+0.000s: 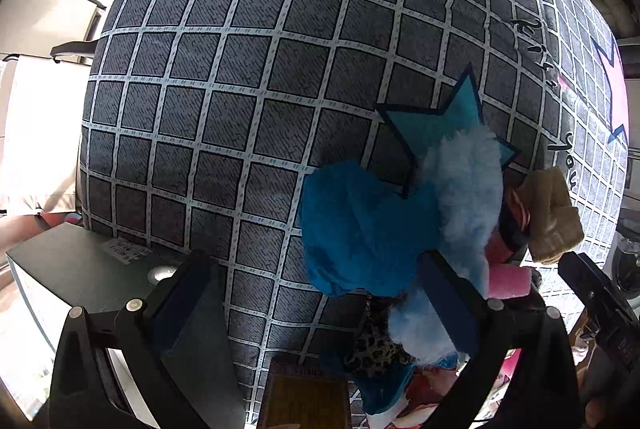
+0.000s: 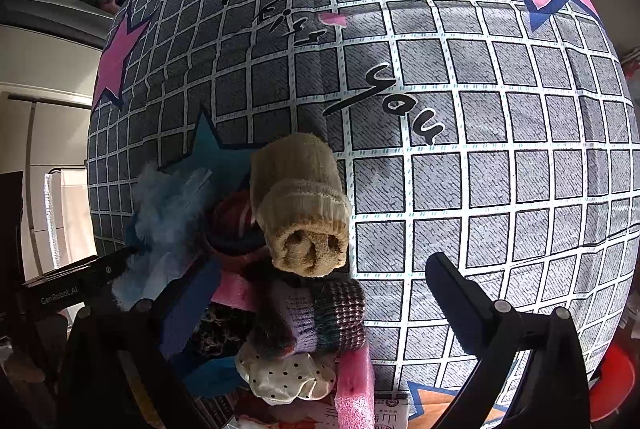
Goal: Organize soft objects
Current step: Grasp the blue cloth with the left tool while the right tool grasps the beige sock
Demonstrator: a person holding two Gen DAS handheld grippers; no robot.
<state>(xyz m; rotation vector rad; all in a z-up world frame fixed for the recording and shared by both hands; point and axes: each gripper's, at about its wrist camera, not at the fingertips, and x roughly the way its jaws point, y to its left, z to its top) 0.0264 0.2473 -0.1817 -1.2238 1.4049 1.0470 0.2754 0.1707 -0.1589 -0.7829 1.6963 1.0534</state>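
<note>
While both hand-held grippers hang over the grid-patterned bed cover, everything turns on the heap of soft things at its near edge, and on the rolled tan sock sitting on top. Seen from the right wrist, that sock lies ahead and left of the right hand-held gripper, its long axis running near to far, the open rolled end facing back toward the camera; the jaws stand wide apart and hold nothing, the left one sunk among the pile, the right one over bare cover. A purple-and-green knitted roll sits right between them, nearer than the sock. Over on the other side, the left hand-held gripper gapes just as wide and empty, with the blue cloth and pale blue fluffy piece ahead by its right jaw, the sock far right. My read: the right hand is closer to that sock.
</note>
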